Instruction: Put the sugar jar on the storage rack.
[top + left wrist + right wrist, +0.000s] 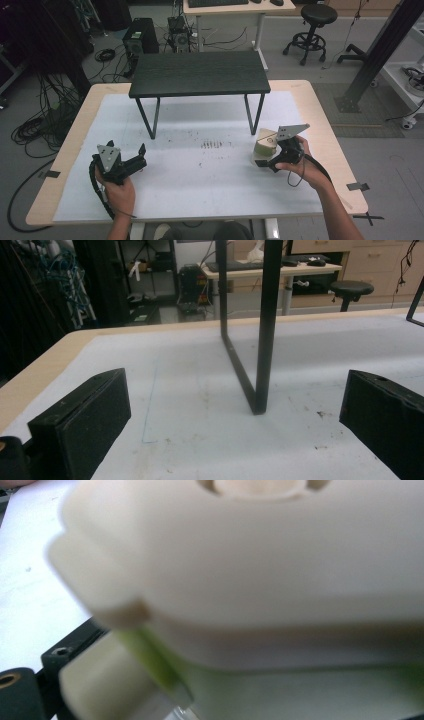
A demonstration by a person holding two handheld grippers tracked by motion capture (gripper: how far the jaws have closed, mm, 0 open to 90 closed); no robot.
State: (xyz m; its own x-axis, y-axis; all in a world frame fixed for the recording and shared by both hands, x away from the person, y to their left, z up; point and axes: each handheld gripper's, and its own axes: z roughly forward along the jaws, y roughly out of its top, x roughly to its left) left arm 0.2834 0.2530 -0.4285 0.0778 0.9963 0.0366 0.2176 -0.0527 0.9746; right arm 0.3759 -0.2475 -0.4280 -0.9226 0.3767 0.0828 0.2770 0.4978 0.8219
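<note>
My right gripper (274, 154) is at the right of the white mat (200, 185), shut on a cream container (265, 145) with a rounded lid and a pale green band. In the right gripper view that container (260, 575) looms very close and blurred, with one black jaw showing at the lower left. My left gripper (127, 151) rests at the left of the mat, open and holding nothing. In the left gripper view its two black jaws stand wide apart around bare mat (200, 405).
A small black table (200, 73) stands on thin metal legs (264, 340) at the back middle of the mat. Dark specks (211, 145) mark the mat's centre. Beyond the wooden tabletop (70, 150) are a stool (314, 20), a desk (225, 7) and floor cables (35, 130).
</note>
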